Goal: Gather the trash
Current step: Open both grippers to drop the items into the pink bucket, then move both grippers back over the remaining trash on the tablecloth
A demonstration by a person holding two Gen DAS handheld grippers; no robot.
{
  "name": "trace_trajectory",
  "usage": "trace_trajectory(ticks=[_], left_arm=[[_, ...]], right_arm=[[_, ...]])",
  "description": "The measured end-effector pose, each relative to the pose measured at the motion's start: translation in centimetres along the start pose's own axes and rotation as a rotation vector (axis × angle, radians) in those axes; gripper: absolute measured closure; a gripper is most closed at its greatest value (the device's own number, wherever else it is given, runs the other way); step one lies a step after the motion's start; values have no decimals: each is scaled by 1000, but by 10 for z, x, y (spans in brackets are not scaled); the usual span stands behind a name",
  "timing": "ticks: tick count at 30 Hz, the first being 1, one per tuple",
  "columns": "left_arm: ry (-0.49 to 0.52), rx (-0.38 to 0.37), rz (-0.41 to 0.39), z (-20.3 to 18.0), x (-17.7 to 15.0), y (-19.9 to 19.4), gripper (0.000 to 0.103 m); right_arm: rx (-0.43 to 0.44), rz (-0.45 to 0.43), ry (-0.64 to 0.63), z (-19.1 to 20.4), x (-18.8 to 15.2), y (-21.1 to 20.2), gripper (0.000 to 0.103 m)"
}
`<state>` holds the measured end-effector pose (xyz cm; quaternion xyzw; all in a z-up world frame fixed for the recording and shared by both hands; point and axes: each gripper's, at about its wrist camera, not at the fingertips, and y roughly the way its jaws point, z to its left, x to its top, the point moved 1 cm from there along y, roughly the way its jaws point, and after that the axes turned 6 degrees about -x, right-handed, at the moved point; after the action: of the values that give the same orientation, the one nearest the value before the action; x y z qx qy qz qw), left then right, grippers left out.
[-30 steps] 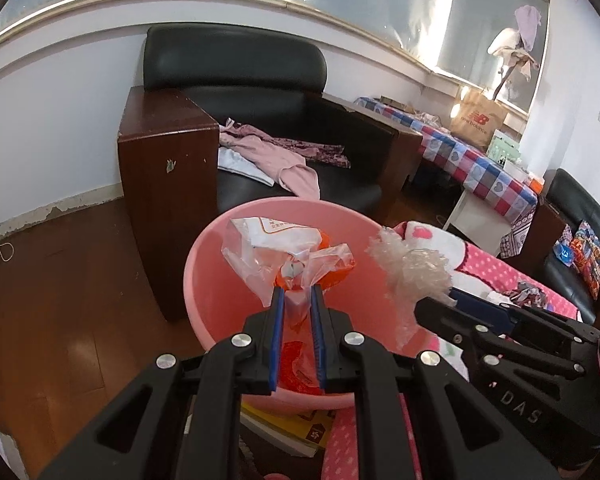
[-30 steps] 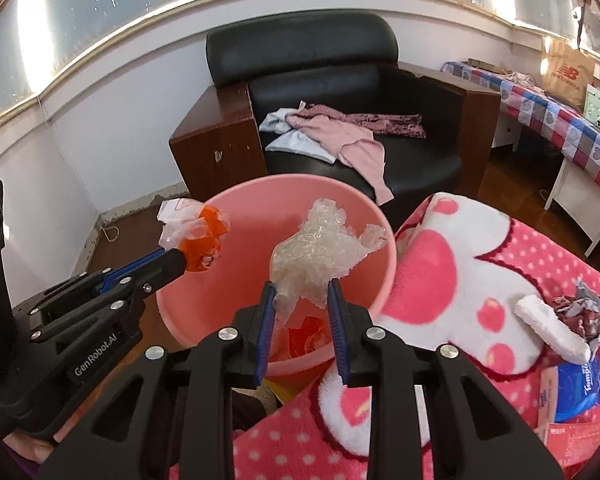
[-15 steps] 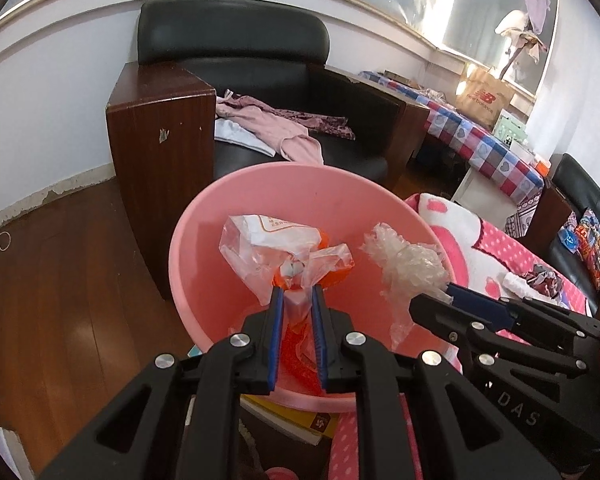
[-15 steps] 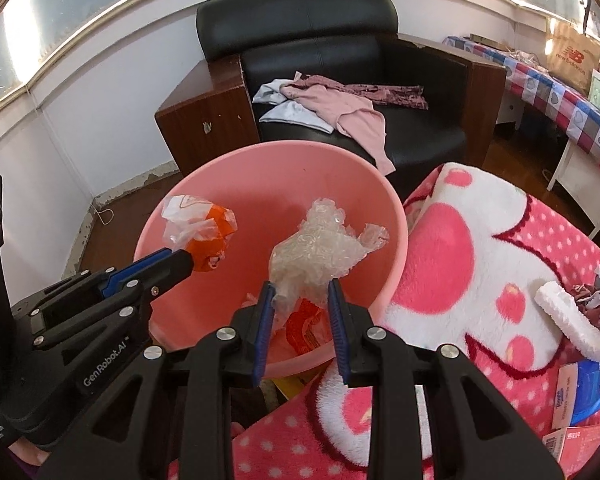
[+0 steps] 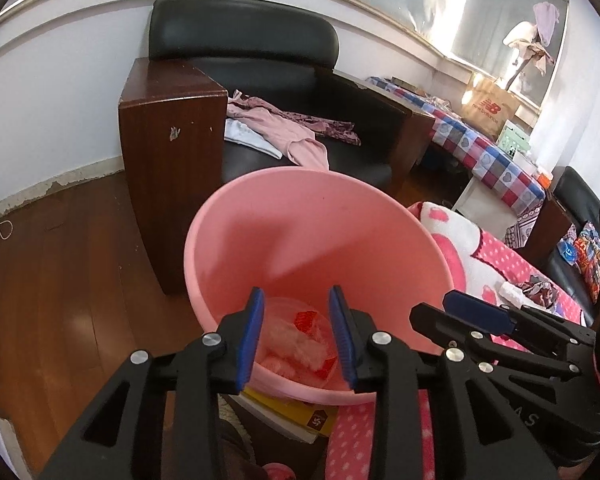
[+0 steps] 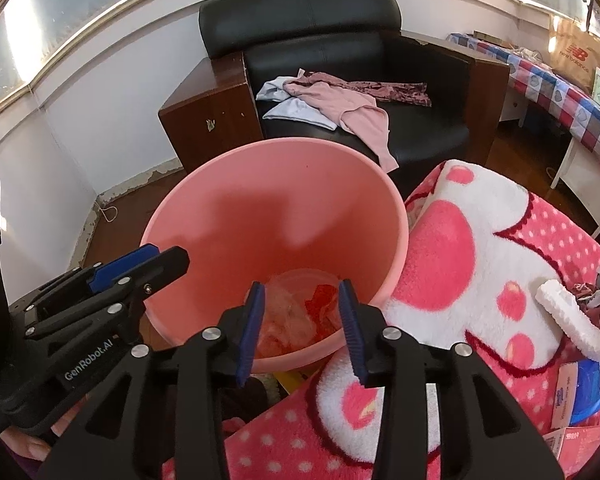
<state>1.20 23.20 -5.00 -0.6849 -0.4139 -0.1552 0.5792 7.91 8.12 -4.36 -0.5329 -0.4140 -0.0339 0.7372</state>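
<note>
A pink bucket (image 5: 300,178) (image 6: 280,146) stands right under both grippers. Clear plastic bags and red-orange wrappers (image 5: 296,344) (image 6: 296,316) lie at its bottom. My left gripper (image 5: 296,304) (image 6: 156,256) hangs over the near rim, its jaws opening with nothing between them. Beside it my right gripper (image 6: 302,296) (image 5: 460,304) is also opening, and its jaws hold nothing. On the pink blanket (image 6: 480,240) to the right lie a white foam stick (image 6: 568,320), a crumpled wrapper (image 6: 596,300) (image 5: 540,286) and a blue tissue pack (image 6: 592,388).
A black armchair (image 5: 260,60) with pink and white clothes (image 5: 284,132) on its seat stands behind the bucket, with wooden side panels (image 5: 168,152). A checked table (image 5: 488,148) with a paper bag stands at the right. A yellow book (image 5: 300,412) lies under the bucket.
Both grippers opened and let go. The orange-and-clear bag from the left one and the clear crumpled plastic from the right one dropped into the bucket.
</note>
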Motion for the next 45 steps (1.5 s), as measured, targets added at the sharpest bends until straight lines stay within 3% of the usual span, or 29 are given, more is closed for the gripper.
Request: trace_trajectory(ticks=[14,21,36,45], left_arm=[[37,-54,-52,-28,-5,-35,70],[73,-105,-57,-52,-11,-46,62],[141,-197,10,-113,-30,-38,62],[229,-276,58,-155,-42,-31,58]], right_arm=[[-23,-85,19,-15,-17,-44,64],[-47,-102,62,-37,-37,-69,64],[-147,-98,164,-104,-84,-110,64],[-258,-111,260,-177,-104,-143,64]])
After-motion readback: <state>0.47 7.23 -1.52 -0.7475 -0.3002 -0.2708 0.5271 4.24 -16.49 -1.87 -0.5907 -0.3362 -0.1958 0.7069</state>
